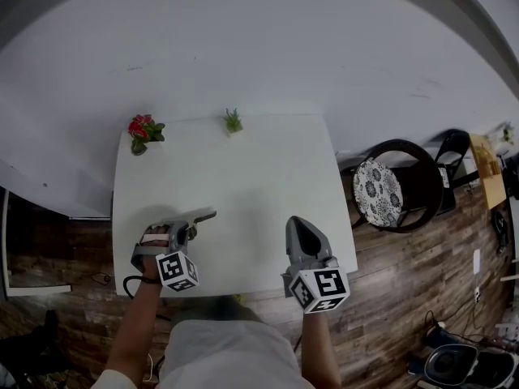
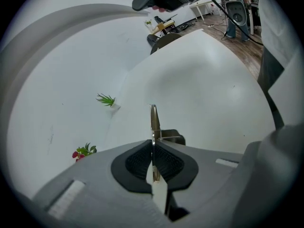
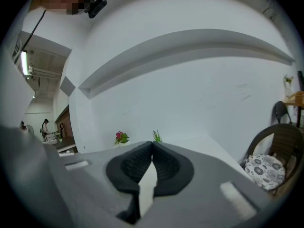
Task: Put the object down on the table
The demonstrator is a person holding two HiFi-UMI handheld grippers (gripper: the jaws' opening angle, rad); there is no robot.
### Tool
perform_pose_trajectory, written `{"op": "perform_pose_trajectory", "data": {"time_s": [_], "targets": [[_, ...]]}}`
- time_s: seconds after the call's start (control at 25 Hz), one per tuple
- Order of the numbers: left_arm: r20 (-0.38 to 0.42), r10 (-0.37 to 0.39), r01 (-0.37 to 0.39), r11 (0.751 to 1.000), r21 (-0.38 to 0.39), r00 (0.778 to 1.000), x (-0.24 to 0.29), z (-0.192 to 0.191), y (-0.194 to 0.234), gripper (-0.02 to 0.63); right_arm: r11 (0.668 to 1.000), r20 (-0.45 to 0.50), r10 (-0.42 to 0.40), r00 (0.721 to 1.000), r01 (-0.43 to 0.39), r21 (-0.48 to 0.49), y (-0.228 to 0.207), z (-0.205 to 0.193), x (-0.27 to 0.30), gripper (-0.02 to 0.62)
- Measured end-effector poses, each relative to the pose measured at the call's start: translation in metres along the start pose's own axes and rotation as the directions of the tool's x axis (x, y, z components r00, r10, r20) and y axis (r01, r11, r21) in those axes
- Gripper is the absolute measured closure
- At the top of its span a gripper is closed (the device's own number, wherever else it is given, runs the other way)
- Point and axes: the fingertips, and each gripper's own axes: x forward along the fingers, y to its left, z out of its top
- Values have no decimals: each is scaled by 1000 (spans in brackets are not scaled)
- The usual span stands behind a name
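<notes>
**Left gripper holds a thin metal piece over the tabletop; right gripper empty**

The left gripper (image 1: pixel 191 225) is at the near left part of the white tabletop (image 1: pixel 243 168), angled downward with the person's hand around its grip. Its fingers (image 2: pixel 137 163) are pressed onto a thin flat metal piece (image 2: pixel 154 120). The left gripper view shows this piece edge-on, standing out beyond the pads as a narrow bright strip. In the head view the same piece juts from the gripper's tip toward the middle of the tabletop, lying nearly flat and low over the surface. A dark patch sits just beside it in the left gripper view. Whether the piece touches the tabletop cannot be told.

The right gripper (image 1: pixel 298 224) hangs at the near right part of the tabletop, well apart from the left one and pointing toward the far edge. Its fingers (image 3: pixel 133 167) are pressed together with nothing between them.

At the far edge, against the white wall, a small red-flowered plant (image 1: pixel 143 130) stands at the left corner. A small green plant (image 1: pixel 233 121) stands near the middle of that edge. To the right of the tabletop, a dark chair with a patterned cushion (image 1: pixel 378 191) stands on the wooden floor (image 1: pixel 405 298).
</notes>
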Motion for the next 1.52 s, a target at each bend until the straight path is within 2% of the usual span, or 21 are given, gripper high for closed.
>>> {"op": "perform_pose_trajectory", "data": {"time_s": [0.24,0.84,1.16,1.52], "targets": [[-20,-13,14,998,66,1000,9,1,-11,595,1000,-10,2,1000,-2,-1,-3,-2,2,592],[-28,-21,24,993,114,999,15,1,-19,594,1000,-28,5,1000,-5,3,-1,-10,4,592],[-34,-58,61,993,105,998,17,-1,-33,561,1000,-29,2,1000,-2,-1,0,-10,1,592],[-19,-74,75,996,42,997,15,-2,-33,542,1000,-30,3,1000,-3,-4,2,-10,0,592]]}}
